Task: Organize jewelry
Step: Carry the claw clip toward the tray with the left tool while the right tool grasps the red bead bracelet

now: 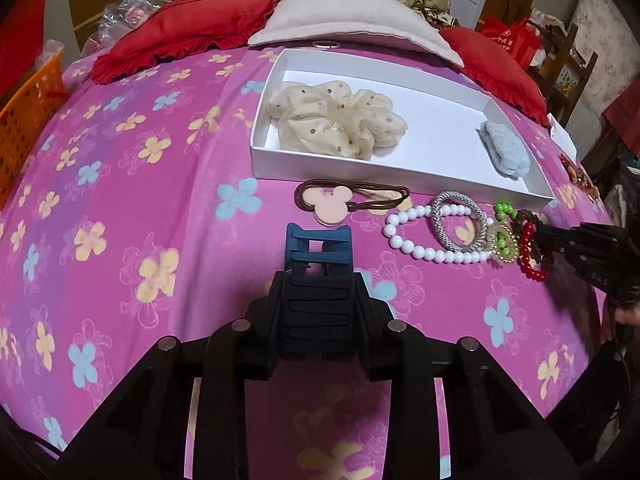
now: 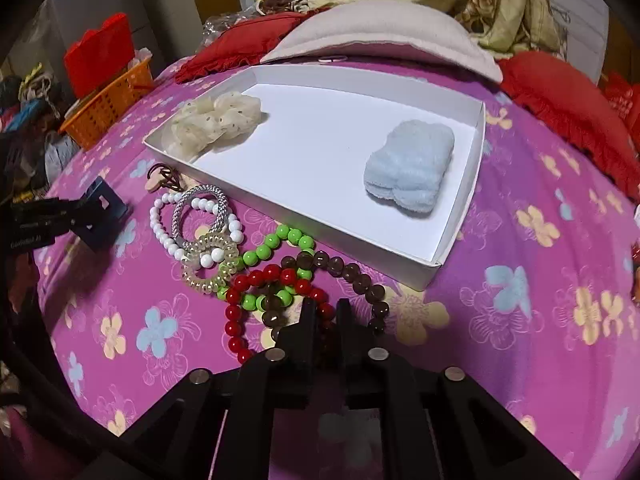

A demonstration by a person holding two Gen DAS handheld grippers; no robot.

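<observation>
Grasping a blue claw clip (image 1: 319, 240) in the left tool (image 1: 320, 276), low over the bed (image 1: 140, 200), just short of the white box (image 1: 340, 172). Pinching, apparently, the red bracelet (image 2: 272, 271) in the nearly closed right tool (image 2: 326, 310), amid a tangle beside the box's near corner. Lift slowly and straight up; shake loose the green bracelet (image 2: 262, 252) and brown bracelet (image 2: 362, 280) threaded through it before carrying over the rim. Set down in the bare middle of the box. Counted in the box: one cream scrunchie (image 1: 336, 120), one pale-blue fluffy tie (image 2: 410, 168). Counted on the bed: four bead bracelets including the white bracelet (image 2: 168, 242), one silver band (image 2: 204, 191), one clear coil tie (image 2: 208, 276), one Mickey hair tie (image 1: 334, 206).
</observation>
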